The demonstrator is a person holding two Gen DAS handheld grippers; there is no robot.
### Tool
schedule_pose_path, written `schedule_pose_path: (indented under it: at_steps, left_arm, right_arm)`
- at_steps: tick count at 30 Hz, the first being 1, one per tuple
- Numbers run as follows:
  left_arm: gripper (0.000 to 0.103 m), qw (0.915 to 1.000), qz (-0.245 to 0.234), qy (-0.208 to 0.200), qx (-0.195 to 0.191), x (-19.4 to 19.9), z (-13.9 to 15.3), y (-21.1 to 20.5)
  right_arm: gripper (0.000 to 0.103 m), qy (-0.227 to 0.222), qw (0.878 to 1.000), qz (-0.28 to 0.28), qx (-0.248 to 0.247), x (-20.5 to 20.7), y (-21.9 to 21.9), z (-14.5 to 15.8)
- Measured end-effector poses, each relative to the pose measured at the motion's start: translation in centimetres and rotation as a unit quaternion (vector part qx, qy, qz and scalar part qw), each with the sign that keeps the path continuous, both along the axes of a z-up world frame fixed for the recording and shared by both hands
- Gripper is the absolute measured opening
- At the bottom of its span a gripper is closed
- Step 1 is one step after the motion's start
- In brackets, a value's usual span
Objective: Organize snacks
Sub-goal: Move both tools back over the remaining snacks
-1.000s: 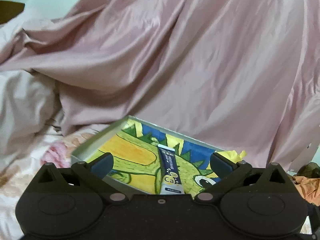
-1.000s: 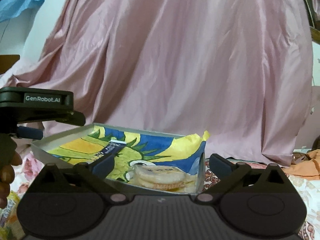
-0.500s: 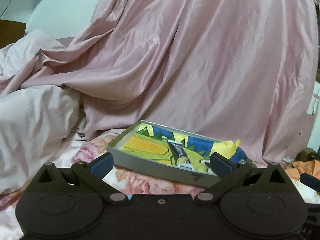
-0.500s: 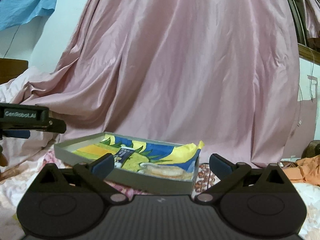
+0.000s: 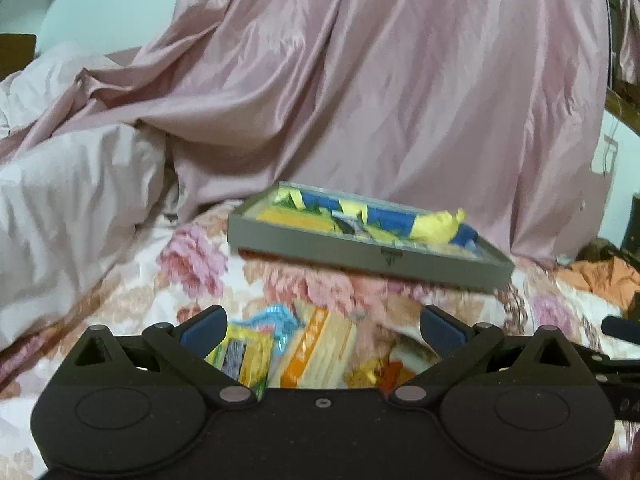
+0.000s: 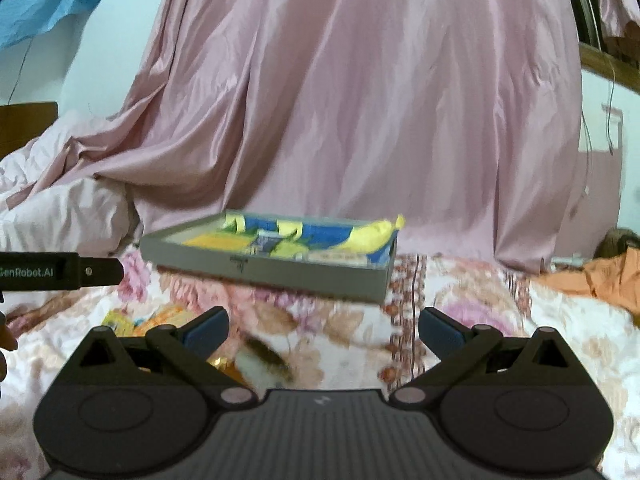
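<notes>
Floral bedspread (image 6: 460, 320), pink drape (image 6: 360, 100) behind, possibly a curtain.

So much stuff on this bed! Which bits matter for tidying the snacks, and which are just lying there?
For the job:
tray
snack packets
left gripper, open
right gripper, open

Just lying about:
pink sheet
floral bedspread
orange cloth
blue cloth

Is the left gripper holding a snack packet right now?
No, the left gripper is open and empty, with snack packets lying loose on the floral bedsheet below.
</notes>
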State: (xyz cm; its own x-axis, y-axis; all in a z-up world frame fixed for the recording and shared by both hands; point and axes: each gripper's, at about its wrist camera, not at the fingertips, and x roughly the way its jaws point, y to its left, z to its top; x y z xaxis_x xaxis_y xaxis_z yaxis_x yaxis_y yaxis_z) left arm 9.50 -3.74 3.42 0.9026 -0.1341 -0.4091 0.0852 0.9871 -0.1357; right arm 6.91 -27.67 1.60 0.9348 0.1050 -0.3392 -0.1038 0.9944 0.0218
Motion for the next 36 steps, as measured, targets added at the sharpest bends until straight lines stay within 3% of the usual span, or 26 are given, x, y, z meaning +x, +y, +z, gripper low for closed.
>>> schedule_pose_path:
  at_steps: [5, 14, 31, 36]
  left_arm:
    - [0.102, 0.9989, -0.028, 0.033, 0.018, -0.6, -1.5, 0.0]
    - [0.102, 0.9912, -0.065, 0.108, 0.04, 0.1, -4.2, -0.6]
    - [0.102, 0.9739, -0.133, 0.174, 0.062, 2.6, -7.2, -3.4]
    - [0.102, 0.9706, -0.141, 0.184, 0.064, 3.2, -7.7, -3.8]
  right_arm:
    - [0.103, 0.035, 0.999, 0.001, -0.014, -0.3, 0.5, -0.5]
    - [0.103, 0.14, 0.99, -0.002, -0.033, 1.7, 1.1, -2.8]
    - [0.103, 0.208, 0.976, 0.002, -0.067, 3.7, 2.1, -4.5]
    - [0.103, 0.225, 0.973, -0.009, -0.049, 4.3, 1.2, -4.7]
